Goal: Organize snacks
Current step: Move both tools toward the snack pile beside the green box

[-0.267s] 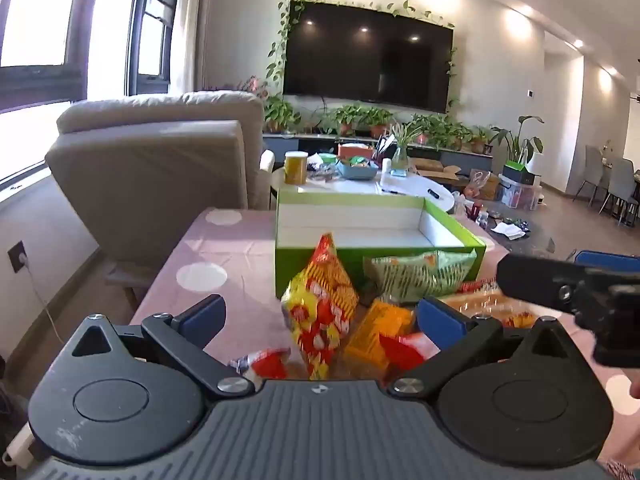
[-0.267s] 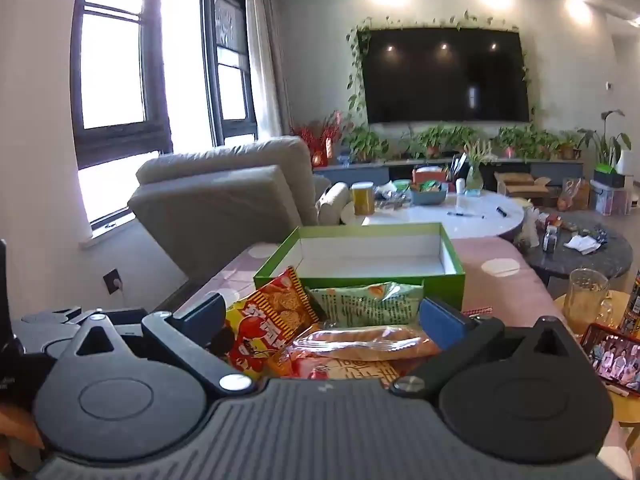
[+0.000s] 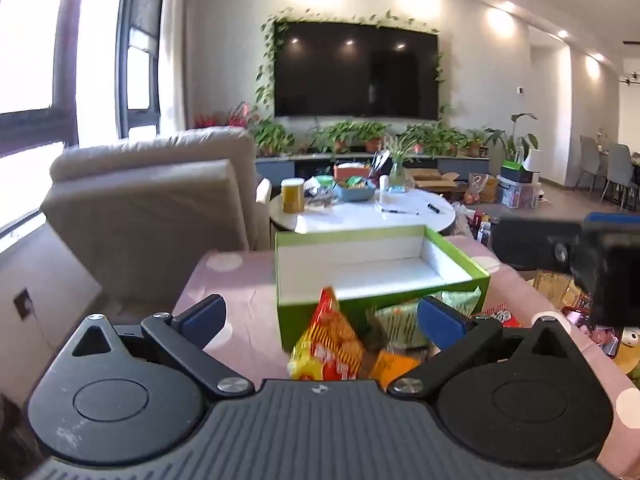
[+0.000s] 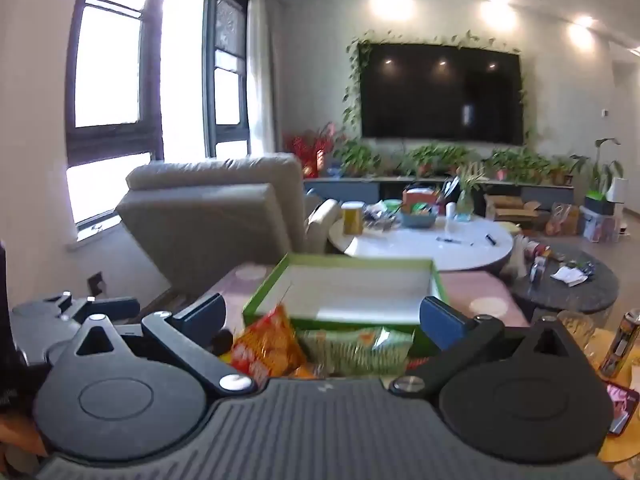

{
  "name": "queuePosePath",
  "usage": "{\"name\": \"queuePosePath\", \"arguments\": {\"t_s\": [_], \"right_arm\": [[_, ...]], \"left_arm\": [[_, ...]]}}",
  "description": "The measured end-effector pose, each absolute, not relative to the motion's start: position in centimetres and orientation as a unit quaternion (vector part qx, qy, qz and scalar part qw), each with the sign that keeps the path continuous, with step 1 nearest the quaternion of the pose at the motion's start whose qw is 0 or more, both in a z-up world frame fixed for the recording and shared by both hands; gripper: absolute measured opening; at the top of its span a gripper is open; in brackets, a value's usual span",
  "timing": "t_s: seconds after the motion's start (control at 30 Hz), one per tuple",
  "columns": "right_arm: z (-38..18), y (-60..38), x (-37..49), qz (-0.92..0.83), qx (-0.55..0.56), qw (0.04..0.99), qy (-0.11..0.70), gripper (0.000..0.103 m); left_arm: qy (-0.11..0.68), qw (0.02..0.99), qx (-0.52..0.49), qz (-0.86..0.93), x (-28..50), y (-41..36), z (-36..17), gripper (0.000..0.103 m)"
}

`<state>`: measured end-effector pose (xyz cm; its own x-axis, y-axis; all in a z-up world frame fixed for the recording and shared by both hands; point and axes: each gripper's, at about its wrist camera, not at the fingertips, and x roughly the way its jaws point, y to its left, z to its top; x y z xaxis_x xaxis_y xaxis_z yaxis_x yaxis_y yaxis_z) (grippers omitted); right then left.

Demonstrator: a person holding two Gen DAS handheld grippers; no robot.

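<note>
A green box with a white inside (image 3: pixel 380 276) stands open and empty on the pink dotted table (image 3: pixel 240 292); it also shows in the right wrist view (image 4: pixel 352 292). Snack bags lie in front of it: a red and yellow bag (image 3: pixel 328 340) (image 4: pixel 264 344), a pale green bag (image 3: pixel 400 320) (image 4: pixel 356 344), an orange pack (image 3: pixel 390 366). My left gripper (image 3: pixel 322 316) is open and empty above the bags. My right gripper (image 4: pixel 322 316) is open and empty above them too, and shows at the right of the left wrist view (image 3: pixel 568 252).
A beige armchair (image 3: pixel 148 200) stands behind the table at left. A white round table (image 3: pixel 360 212) with jars and bowls and a dark round table (image 4: pixel 568 284) lie beyond the box. A can (image 4: pixel 622 340) stands at the right.
Both grippers have lifted and tilted up. The snack bags sit lower in both views and the box looks farther away. Both grippers stay open.
</note>
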<state>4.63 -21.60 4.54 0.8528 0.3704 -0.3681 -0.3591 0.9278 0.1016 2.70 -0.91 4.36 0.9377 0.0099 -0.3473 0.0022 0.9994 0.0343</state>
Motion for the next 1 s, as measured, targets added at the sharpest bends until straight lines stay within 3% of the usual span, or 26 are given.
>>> {"name": "queuePosePath", "arguments": {"t_s": [0.33,1.0], "right_arm": [[3.4,-21.2,4.9,0.159,0.036,0.954,0.252,0.08],[1.5,-20.0,4.9,0.162,0.028,0.947,0.275,0.08]], "left_arm": [[0.214,0.977,-0.011,0.004,2.4,-0.3,2.6,0.103],[0.229,0.973,-0.01,0.02,2.0,0.0,1.2,0.103]]}}
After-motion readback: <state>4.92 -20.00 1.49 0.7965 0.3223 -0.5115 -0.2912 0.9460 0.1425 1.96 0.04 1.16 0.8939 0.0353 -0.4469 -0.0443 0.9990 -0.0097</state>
